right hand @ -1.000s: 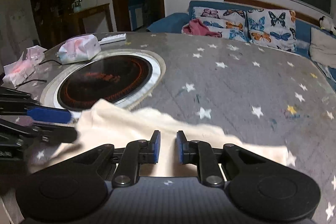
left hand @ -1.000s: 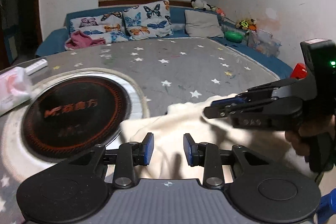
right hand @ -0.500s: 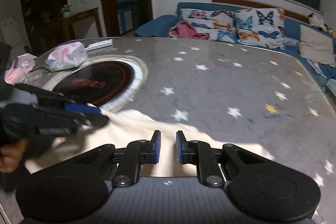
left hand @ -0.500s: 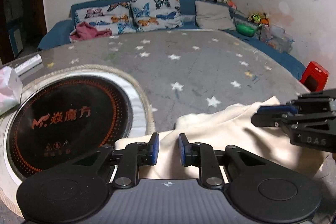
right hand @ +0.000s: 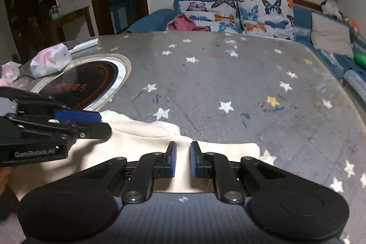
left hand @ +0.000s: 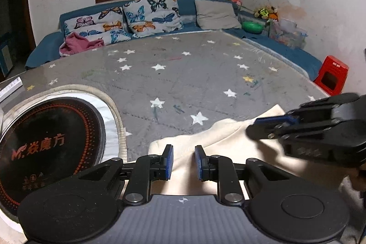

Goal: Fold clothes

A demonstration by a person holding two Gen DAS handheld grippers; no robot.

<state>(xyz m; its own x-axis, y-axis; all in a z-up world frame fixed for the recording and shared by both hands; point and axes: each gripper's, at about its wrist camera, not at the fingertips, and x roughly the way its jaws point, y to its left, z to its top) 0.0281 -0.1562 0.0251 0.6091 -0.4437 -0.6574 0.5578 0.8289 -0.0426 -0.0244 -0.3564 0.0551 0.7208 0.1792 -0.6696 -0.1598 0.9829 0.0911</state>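
Note:
A thick cream garment lies bunched on the near part of the grey star-patterned table. My left gripper sits over its left end, jaws pinched to a narrow gap filled with cream fabric. In the right wrist view the garment spreads below my right gripper, whose jaws are also nearly together with fabric between them. Each gripper shows side-on in the other's view: the right gripper at the garment's right corner, the left gripper at its left edge.
A round black induction cooktop is set into the table on the left. A tissue pack and a white remote lie beyond it. A blue sofa with butterfly cushions runs behind the table, and a red stool stands at the right.
The left jaws have narrowed from a wide gap one second ago. In the left wrist view the right gripper has dropped lower and farther right. The garment's far edge has barely shifted.

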